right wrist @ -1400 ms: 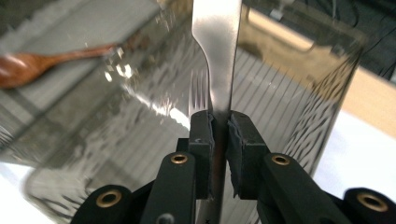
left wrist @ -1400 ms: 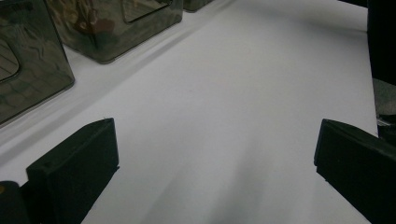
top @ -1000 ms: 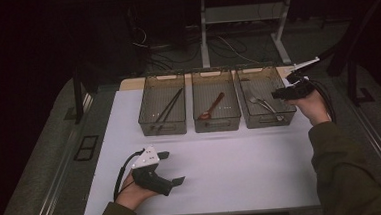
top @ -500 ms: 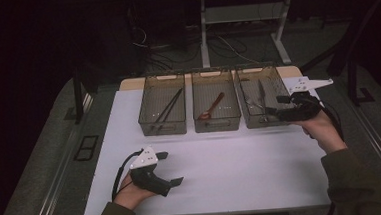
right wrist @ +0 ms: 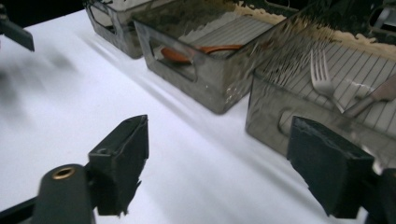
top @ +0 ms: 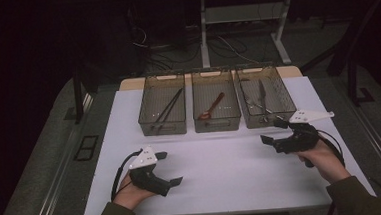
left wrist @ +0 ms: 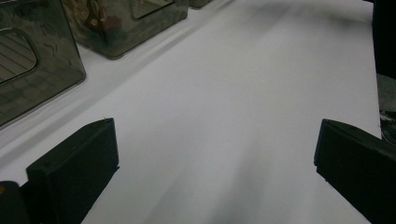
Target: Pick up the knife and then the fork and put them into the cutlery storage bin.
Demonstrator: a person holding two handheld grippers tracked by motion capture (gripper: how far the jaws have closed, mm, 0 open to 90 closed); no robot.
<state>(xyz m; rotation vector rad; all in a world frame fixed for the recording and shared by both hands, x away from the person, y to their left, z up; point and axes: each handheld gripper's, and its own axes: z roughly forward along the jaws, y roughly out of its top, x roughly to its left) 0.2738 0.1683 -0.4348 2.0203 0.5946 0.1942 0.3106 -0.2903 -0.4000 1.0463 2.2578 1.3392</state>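
Three smoky clear bins stand in a row at the back of the white mat (top: 222, 160). The left bin (top: 162, 128) holds dark chopsticks (top: 168, 109), the middle bin (top: 217, 124) a reddish-brown spoon (top: 212, 106), and the right bin (top: 265, 120) a metal fork (top: 248, 101) and a knife (top: 262, 93). My left gripper (top: 169, 167) rests open on the mat at the front left, nothing between its jaws (left wrist: 215, 154). My right gripper (top: 273, 132) hovers just in front of the right bin; its jaws have just been opening and stand apart and empty (right wrist: 219, 163). The spoon (right wrist: 205, 49) and fork (right wrist: 322, 74) lie ahead of it.
Grey carpeted ledges border the mat on both sides, and a wooden table edge (top: 127, 84) runs behind the bins. Cables (top: 225, 45) and a white desk frame (top: 204, 31) lie on the dark floor beyond. The mat stretches open between my two hands.
My right hand has come back from the right bin's far corner to the mat in front of that bin, slightly lower, and its jaws have spread. The left hand has stayed put.
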